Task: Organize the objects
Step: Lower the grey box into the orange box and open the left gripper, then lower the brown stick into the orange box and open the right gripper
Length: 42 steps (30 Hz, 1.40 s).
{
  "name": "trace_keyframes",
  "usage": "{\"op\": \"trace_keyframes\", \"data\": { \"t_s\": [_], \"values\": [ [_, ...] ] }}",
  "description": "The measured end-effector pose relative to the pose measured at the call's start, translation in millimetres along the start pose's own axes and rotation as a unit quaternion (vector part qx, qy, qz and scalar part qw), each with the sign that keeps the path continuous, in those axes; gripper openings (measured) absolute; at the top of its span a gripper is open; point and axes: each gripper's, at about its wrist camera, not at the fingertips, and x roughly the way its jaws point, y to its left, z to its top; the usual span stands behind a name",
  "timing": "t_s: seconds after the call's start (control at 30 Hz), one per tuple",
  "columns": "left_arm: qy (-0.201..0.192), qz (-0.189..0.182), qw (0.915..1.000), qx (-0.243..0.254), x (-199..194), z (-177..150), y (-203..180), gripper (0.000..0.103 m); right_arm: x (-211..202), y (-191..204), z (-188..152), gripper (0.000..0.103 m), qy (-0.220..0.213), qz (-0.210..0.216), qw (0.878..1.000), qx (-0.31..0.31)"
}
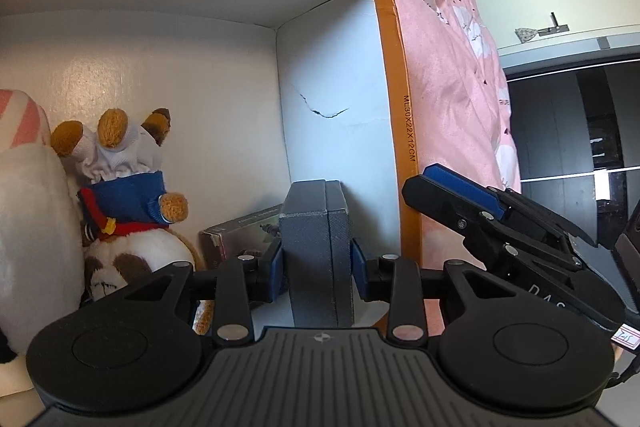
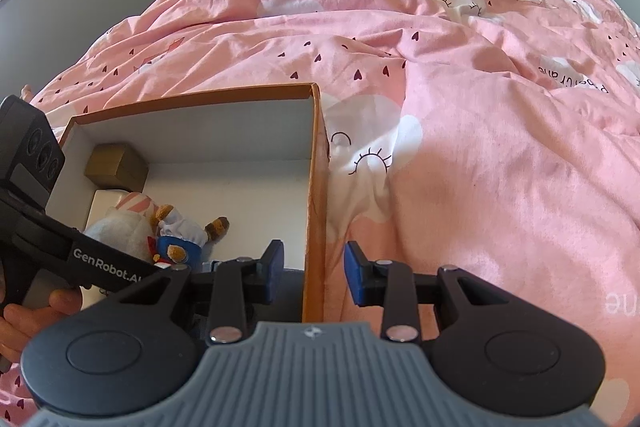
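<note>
Left claw (image 1: 318,259) grips a grey case (image 1: 316,227) upright, blue pads pressed on both flat sides; case sits inside the box (image 1: 390,75), close to its right wall, w/ a small dark carton (image 1: 240,231) just behind it and a plush dog (image 1: 124,211) upside down to the left, leaning on a white plush (image 1: 32,227).

Step in hand, as judged: setting the case down in the box's near corner. To do it well: keep case upright and parallel to the wall; lower till its bottom edge meets the floor (bottom hidden by the claw body, so contact can't be told); free it only once it rests; avoid nudging carton or dog; withdraw straight up.

Right claw (image 2: 314,273) holds nothing; fingers apart, straddling the box's orange wall (image 2: 316,187), one pad inside, one outside over the pink duvet (image 2: 480,107); pads don't seem to press the wall. It could steady the box if it slides on the soft bedding.

Right view: box lies on the duvet; a tan block (image 2: 116,165) in its far corner; plushes along the left side; a hand (image 2: 24,323) holds the left tool's handle.
</note>
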Motion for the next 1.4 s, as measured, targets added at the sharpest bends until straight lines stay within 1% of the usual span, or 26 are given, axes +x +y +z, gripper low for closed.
{"op": "trace_keyframes", "data": {
  "t_s": [0.07, 0.13, 0.23, 0.3, 0.37, 0.43, 0.47, 0.53, 0.57, 0.6, 0.7, 0.77, 0.83, 0.87, 0.97, 1.03, 1.1, 1.13, 1.17, 1.27, 1.3, 1.33, 1.4],
  "values": [
    [-0.007, 0.037, 0.9992, 0.013, 0, -2, -5, 0.046, 1, -1, -1, 0.035, 0.000, 0.001, 1.000, 0.001],
    [-0.012, 0.076, 0.9966, 0.031, 0, -5, -11, 0.052, 1, -2, -2, 0.035, 0.000, 0.002, 1.000, 0.003],
    [-0.017, 0.124, 0.9903, 0.061, 0, -10, -24, 0.058, 0, -4, -3, 0.035, -0.002, 0.001, 1.000, 0.003],
    [-0.016, 0.143, 0.9867, 0.076, 1, -13, -30, 0.058, 0, -4, -4, 0.035, -0.004, 0.002, 1.000, 0.001],
    [-0.010, 0.147, 0.9857, 0.082, 2, -16, -35, 0.058, -1, -4, -5, 0.035, -0.004, 0.002, 1.000, 0.001],
    [-0.005, 0.146, 0.9855, 0.087, 3, -17, -37, 0.047, -1, -4, -6, 0.035, -0.004, 0.002, 1.000, 0.000],
    [-0.003, 0.145, 0.9854, 0.089, 4, -18, -37, 0.045, -1, -4, -7, 0.035, -0.003, 0.002, 1.000, -0.001],
    [0.003, 0.137, 0.9867, 0.088, 9, -17, -36, 0.034, 1, -5, -9, 0.035, 0.000, 0.001, 1.000, -0.004],
    [0.007, 0.132, 0.9874, 0.087, 11, -17, -36, 0.034, 1, -5, -9, 0.033, 0.000, 0.002, 1.000, -0.005],
    [0.005, 0.136, 0.9866, 0.089, 10, -18, -34, 0.034, 1, -5, -10, 0.032, 0.001, 0.003, 1.000, -0.006],
    [0.001, 0.135, 0.9868, 0.090, 8, -18, -35, 0.034, 1, -5, -12, 0.032, 0.003, 0.005, 1.000, -0.009],
    [-0.003, 0.123, 0.9878, 0.095, -2, -20, -38, 0.034, -2, -5, -13, 0.032, 0.000, 0.007, 1.000, -0.010],
    [-0.017, 0.124, 0.9847, 0.121, -21, -24, -45, 0.034, -7, -4, -12, 0.032, -0.008, 0.012, 1.000, -0.011],
    [-0.032, 0.129, 0.9819, 0.135, -33, -25, -48, 0.034, -10, -3, -11, 0.032, -0.014, 0.016, 1.000, -0.013],
    [-0.082, 0.152, 0.9723, 0.157, -74, -29, -51, 0.037, -20, 5, -7, 0.033, -0.032, 0.039, 0.999, -0.022],
    [-0.118, 0.178, 0.9641, 0.158, -100, -30, -46, 0.047, -24, 15, -5, 0.033, -0.037, 0.063, 0.997, -0.028],
    [-0.135, 0.209, 0.9561, 0.155, -114, -30, -39, 0.052, -22, 27, -4, 0.033, -0.033, 0.090, 0.995, -0.035],
    [-0.138, 0.222, 0.9536, 0.150, -118, -31, -33, 0.055, -19, 35, -4, 0.033, -0.027, 0.103, 0.993, -0.041],
    [-0.138, 0.231, 0.9524, 0.143, -119, -31, -27, 0.056, -15, 42, -4, 0.034, -0.021, 0.112, 0.992, -0.046],
    [-0.125, 0.256, 0.9483, 0.139, -114, -34, -10, 0.060, 0, 63, -7, 0.040, 0.001, 0.132, 0.989, -0.067],
    [-0.119, 0.262, 0.9479, 0.138, -111, -36, -6, 0.062, 6, 70, -7, 0.044, 0.012, 0.136, 0.988, -0.075],
    [-0.114, 0.264, 0.9478, 0.137, -109, -37, -3, 0.063, 13, 76, -8, 0.045, 0.024, 0.139, 0.987, -0.082],
    [-0.110, 0.261, 0.9491, 0.137, -111, -42, 6, 0.066, 25, 87, -10, 0.052, 0.044, 0.143, 0.984, -0.100]
  ]
}}
